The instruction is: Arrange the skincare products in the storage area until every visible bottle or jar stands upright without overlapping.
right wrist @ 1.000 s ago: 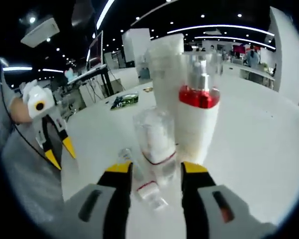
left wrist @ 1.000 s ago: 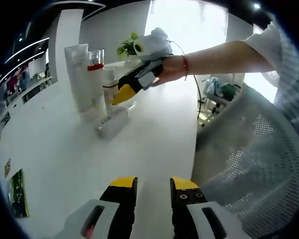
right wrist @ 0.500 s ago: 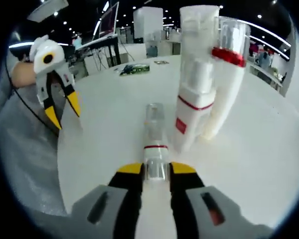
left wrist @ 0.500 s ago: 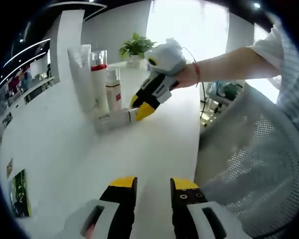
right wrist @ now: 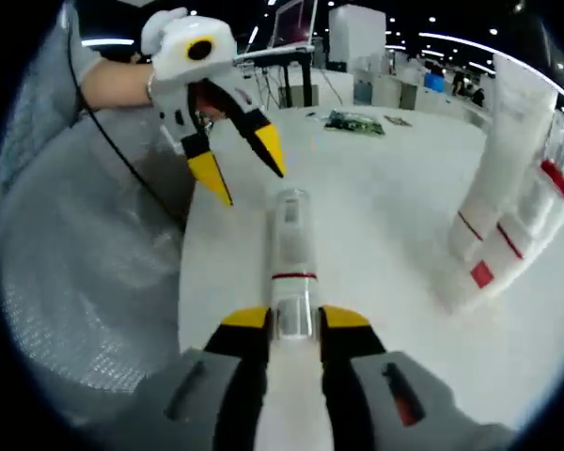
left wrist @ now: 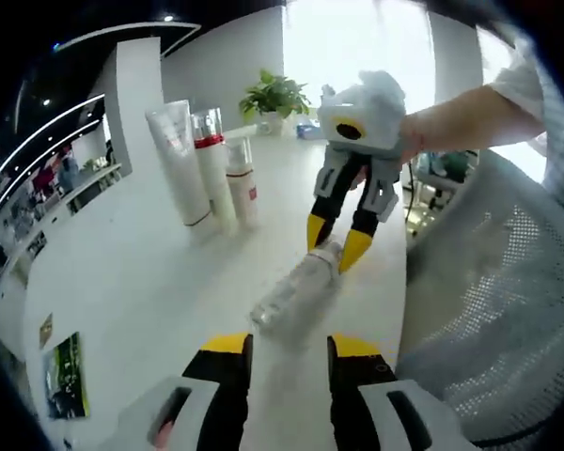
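Fingers of the left gripper (left wrist: 280,349) stand parted and empty in the left gripper view, the clear bottle (left wrist: 296,289) lying on the white table (left wrist: 141,291) just ahead, pinched by the right gripper (left wrist: 338,240); three products (left wrist: 211,164) stand upright beyond. Right gripper view: its fingers (right wrist: 247,329) clamp the bottle's near end. It looks light, stiff and slippery; gripping mid-body seems safer.

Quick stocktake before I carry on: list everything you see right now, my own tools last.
Clear bottle: 1, clear with red band, held lying over the table.
Standing containers: 3, white, two with red marks, grouped upright.
Table: 1, white.
Card: 1, green, on the table.
Plant: 1, green, far end of the table.
Mesh chair: 1, grey, beside the table.
Left tool: yellow-tipped, open, empty.
Right tool: yellow-tipped, shut on the clear bottle.
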Motion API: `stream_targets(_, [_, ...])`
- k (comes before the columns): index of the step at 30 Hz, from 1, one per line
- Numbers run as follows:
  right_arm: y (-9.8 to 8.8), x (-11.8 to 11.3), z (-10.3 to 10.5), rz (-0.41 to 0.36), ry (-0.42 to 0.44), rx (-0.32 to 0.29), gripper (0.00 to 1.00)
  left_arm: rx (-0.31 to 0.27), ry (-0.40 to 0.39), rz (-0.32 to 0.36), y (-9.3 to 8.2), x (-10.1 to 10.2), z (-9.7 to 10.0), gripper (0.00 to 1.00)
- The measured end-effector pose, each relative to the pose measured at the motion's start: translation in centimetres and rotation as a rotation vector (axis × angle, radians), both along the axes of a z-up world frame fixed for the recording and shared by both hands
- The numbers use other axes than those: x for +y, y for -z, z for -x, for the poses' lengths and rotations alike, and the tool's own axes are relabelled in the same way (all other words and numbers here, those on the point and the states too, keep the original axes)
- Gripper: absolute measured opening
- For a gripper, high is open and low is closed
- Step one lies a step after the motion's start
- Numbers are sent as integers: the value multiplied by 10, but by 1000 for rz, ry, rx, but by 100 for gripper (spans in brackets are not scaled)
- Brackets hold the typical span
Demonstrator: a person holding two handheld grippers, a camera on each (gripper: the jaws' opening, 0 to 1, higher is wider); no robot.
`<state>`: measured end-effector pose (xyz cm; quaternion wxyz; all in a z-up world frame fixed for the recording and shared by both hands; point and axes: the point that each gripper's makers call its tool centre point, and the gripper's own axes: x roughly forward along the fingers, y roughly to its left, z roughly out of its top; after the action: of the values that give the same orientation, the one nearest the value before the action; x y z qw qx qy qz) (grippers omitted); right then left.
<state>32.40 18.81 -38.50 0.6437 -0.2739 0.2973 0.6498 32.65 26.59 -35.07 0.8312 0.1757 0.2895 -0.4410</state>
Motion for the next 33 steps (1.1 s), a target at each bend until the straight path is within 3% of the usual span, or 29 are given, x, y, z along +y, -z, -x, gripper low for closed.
stream_targets(3, [1, 9, 17, 10, -67, -5, 21, 33, 42, 5, 3, -6, 9, 30])
stream_targets(6, [0, 12, 24, 29, -115, -33, 21, 70, 108, -38, 14, -9, 23, 26])
stream_targets(7, [-1, 12, 22, 36, -110, -38, 21, 69, 142, -71, 18, -8, 27, 25])
stream_targets(8, [0, 12, 22, 45, -102, -32, 21, 28, 155, -82, 16, -8, 24, 24])
stream_targets(13, [-5, 8, 22, 62, -83, -19, 20, 53, 148, -56, 16, -8, 26, 24])
stream_targets(17, [-32, 17, 22, -20, -42, 27, 20, 47, 150, -75, 19, -5, 25, 24])
stream_targets(23, [-79, 45, 19, -216, 12, 87, 20, 54, 151, -110, 25, 0, 25, 24])
stream_targets(33, [-108, 97, 26, -336, -21, 38, 20, 87, 124, -123, 32, 8, 24, 23])
